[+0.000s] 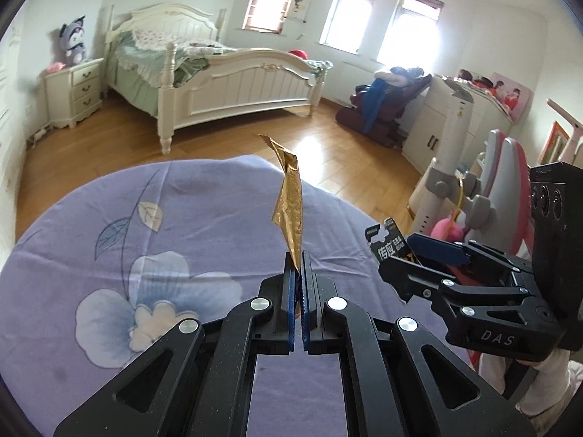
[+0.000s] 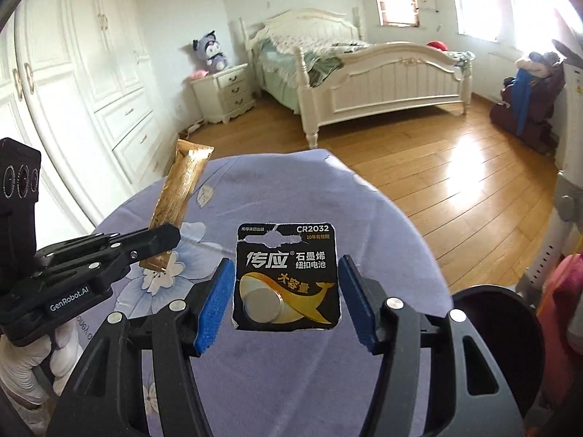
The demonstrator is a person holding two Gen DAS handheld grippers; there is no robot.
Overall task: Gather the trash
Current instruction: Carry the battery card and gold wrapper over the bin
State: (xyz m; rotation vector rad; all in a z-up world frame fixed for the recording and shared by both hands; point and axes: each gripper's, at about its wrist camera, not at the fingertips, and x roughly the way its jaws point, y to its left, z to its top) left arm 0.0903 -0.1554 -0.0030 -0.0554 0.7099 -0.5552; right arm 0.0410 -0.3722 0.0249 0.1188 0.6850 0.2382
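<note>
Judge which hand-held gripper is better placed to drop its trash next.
Right, probably. A dark round container shows just beside the right hand-held gripper, which has the battery card between its spread fingers. The left hand-held gripper, clamping the gold sachet, is on the far side.

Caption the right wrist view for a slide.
Open right gripper frames a CR2032 battery card; left gripper clamps a gold sachet.

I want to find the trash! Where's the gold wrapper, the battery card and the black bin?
gold wrapper (image 1: 290, 204), left wrist view, middle.
battery card (image 2: 288, 276), right wrist view, centre.
black bin (image 2: 499, 306), right wrist view, rim.
</note>
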